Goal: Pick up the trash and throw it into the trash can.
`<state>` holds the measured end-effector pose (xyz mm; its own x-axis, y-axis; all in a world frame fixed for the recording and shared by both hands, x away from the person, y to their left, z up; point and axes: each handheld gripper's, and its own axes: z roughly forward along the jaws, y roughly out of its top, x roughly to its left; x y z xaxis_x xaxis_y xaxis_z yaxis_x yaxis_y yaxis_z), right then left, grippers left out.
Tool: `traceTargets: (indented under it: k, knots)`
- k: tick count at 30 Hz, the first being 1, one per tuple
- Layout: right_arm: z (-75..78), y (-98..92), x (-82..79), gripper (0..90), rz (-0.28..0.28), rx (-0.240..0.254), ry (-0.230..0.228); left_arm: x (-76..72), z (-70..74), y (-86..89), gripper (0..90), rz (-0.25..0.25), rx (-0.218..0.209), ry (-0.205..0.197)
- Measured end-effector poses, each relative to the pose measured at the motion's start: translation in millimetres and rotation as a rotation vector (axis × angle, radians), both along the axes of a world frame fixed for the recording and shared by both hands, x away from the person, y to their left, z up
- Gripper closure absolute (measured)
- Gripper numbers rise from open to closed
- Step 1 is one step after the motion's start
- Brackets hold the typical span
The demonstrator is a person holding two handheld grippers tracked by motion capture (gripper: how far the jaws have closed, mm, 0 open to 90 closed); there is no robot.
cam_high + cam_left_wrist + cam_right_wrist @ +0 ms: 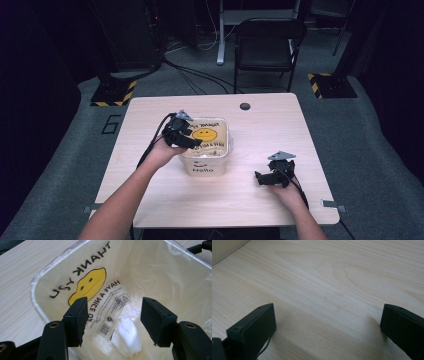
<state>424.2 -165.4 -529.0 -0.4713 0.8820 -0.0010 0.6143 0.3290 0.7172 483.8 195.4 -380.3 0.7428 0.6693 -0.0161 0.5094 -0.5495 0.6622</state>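
I see the crumpled white wad (126, 336) lying loose at the bottom of the bin (186, 159), on the bag liner (100, 285) with its yellow smiley print; the bin stands near the middle of the table (260, 130). My left gripper (113, 315) hangs over the bin's mouth, jaws apart with nothing between the pads — the wad sits below them, untouched; my right gripper (261, 177) rests low over bare wood, well apart to the right, jaws spread wide and holding nothing.
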Motion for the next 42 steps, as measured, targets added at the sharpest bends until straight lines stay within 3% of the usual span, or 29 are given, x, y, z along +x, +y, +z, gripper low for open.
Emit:
traceTargets:
  k: [22, 35, 42]
  knots:
    - [0.3, 1.2, 1.7, 0.0, 0.001, 0.0, 0.004, -18.8, 18.1, 63.7, 37.8, 0.083, -0.036, -0.057]
    - [0.3, 1.2, 1.7, 0.0, 0.002, 0.0, 0.004, -33.2, -1.4, 111.4, 37.7, 0.184, -0.081, -0.05]
    - [0.3, 1.2, 1.7, 0.0, 0.002, -0.001, 0.004, -38.4, -13.4, 127.6, 37.7, 0.22, -0.091, -0.046]
